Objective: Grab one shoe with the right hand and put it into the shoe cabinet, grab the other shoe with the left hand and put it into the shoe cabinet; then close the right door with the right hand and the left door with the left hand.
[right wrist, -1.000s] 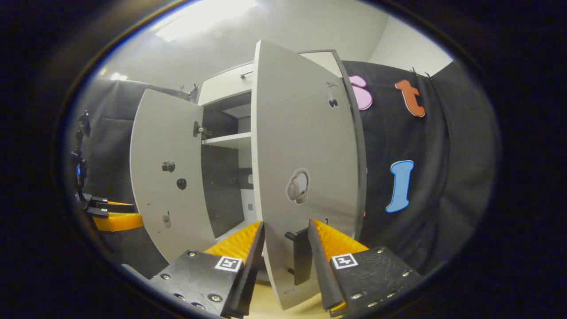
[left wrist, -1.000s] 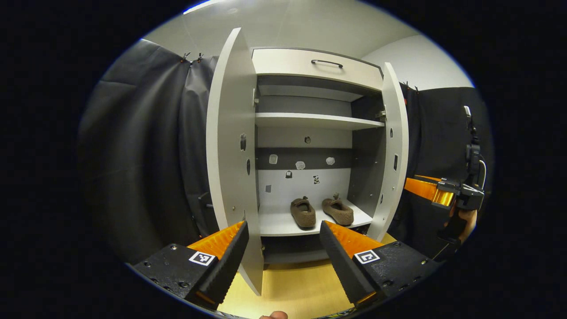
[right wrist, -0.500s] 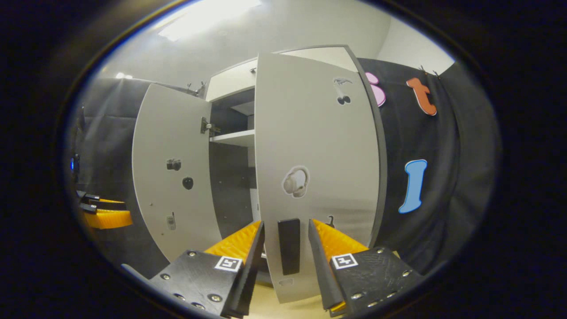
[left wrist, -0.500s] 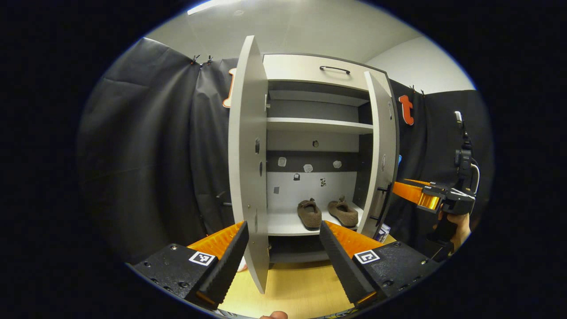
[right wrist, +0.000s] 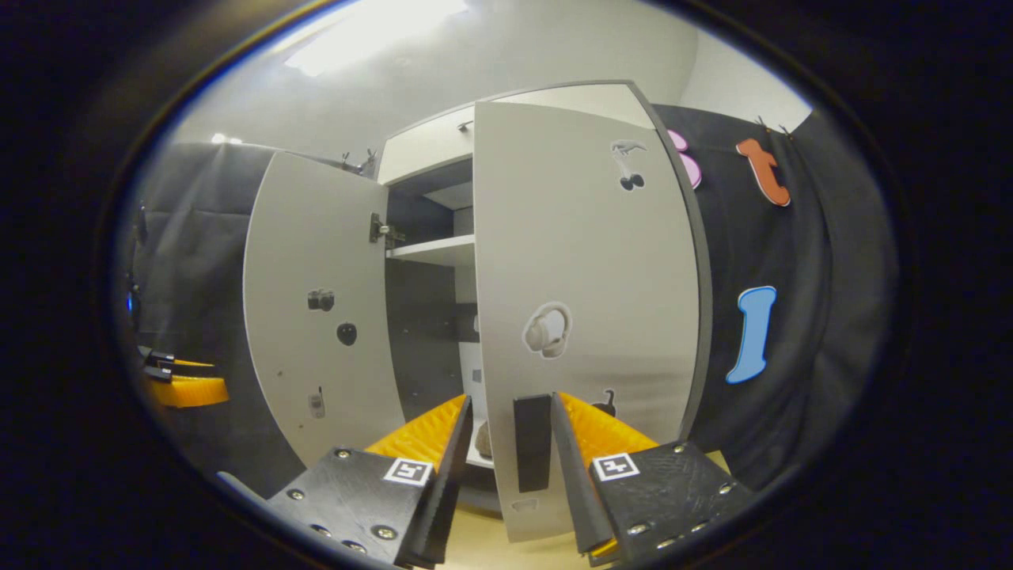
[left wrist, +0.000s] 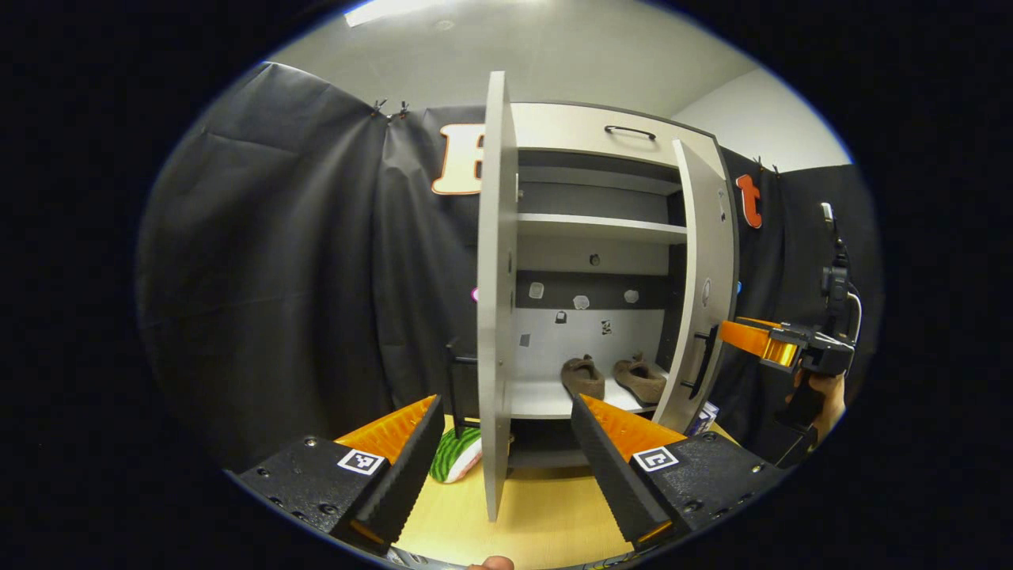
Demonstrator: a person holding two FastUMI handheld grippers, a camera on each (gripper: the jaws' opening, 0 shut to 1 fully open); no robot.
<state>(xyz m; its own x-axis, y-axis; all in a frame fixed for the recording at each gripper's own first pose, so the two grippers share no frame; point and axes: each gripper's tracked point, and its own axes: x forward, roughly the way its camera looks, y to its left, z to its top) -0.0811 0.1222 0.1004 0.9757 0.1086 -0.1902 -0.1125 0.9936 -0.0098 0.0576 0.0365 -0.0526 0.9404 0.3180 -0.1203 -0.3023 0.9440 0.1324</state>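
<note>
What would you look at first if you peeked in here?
The tall grey shoe cabinet with both doors partly open, and two brown shoes side by side on its bottom shelf. Then the open right hand-held gripper, its orange fingers on either side of the right door's black handle.

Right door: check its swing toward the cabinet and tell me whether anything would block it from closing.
Nothing visible blocks it. The right door is partly closed, with the right gripper open around its black handle. Both shoes sit well back on the bottom shelf, clear of the door's sweep.
</note>
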